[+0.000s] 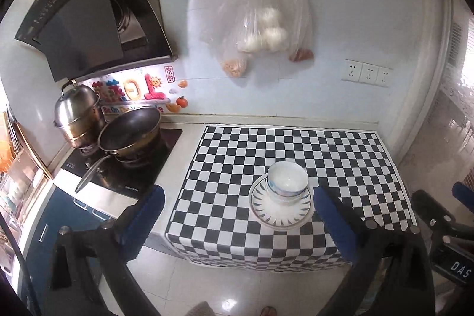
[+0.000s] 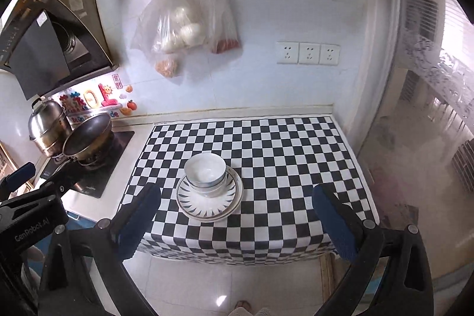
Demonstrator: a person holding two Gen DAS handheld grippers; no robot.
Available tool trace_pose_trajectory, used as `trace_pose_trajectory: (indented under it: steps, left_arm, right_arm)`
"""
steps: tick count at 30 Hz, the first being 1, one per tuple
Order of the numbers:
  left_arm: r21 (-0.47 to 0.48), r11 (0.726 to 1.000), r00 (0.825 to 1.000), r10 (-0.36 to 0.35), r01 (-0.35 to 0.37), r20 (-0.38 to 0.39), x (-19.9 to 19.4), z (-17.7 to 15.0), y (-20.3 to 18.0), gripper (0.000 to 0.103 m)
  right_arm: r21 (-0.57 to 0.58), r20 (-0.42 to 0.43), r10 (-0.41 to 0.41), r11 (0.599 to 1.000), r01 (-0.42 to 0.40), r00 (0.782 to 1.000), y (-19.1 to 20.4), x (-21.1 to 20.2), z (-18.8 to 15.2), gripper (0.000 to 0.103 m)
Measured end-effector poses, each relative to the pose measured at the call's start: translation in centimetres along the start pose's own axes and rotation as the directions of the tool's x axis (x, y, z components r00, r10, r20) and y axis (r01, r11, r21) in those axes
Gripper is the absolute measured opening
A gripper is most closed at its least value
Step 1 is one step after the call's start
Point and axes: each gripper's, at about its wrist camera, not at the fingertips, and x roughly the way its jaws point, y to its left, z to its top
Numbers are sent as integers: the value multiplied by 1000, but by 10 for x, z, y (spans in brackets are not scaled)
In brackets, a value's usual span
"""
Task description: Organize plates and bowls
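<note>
White bowls with blue markings (image 1: 286,182) (image 2: 205,171) sit nested on a stack of white plates with a dark leaf-stroke rim (image 1: 280,216) (image 2: 207,206). The stack rests on a black-and-white checkered cloth (image 1: 340,150) (image 2: 281,150) near the counter's front edge. My left gripper (image 1: 238,193) hovers above and in front of the counter, open wide, with nothing between its blue pads. My right gripper (image 2: 237,193) is held the same way, open and empty. Both are well clear of the dishes.
A stove (image 1: 133,168) at the left carries a dark wok (image 1: 130,132) with its handle pointing forward, and a steel steamer pot (image 1: 78,114). A range hood (image 1: 89,19) hangs above. Plastic bags (image 1: 257,28) hang on the wall. A window lies to the right.
</note>
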Motion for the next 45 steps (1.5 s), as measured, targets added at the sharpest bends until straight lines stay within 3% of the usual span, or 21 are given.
trace_pose_trajectory:
  steps: [9, 18, 28, 34, 45]
  left_arm:
    - [16, 999, 999, -30, 30, 24, -61, -43, 28, 103]
    - [51, 999, 998, -18, 14, 67, -123, -79, 52, 103]
    - [38, 999, 995, -12, 8, 102, -175, -97, 56, 103]
    - [26, 1000, 992, -8, 5, 128, -197, -105, 49, 103]
    - [13, 1000, 992, 0, -2, 126, -199, -106, 47, 103]
  right_arm:
    - [30, 38, -42, 999, 41, 998, 16, -82, -50, 103]
    - [38, 62, -76, 997, 74, 995, 41, -157, -101, 103]
    - [14, 138, -81, 997, 80, 987, 46, -231, -124, 103]
    - [2, 147, -89, 996, 89, 985, 38, -247, -122, 103]
    - [0, 142, -88, 996, 89, 986, 28, -246, -119, 103]
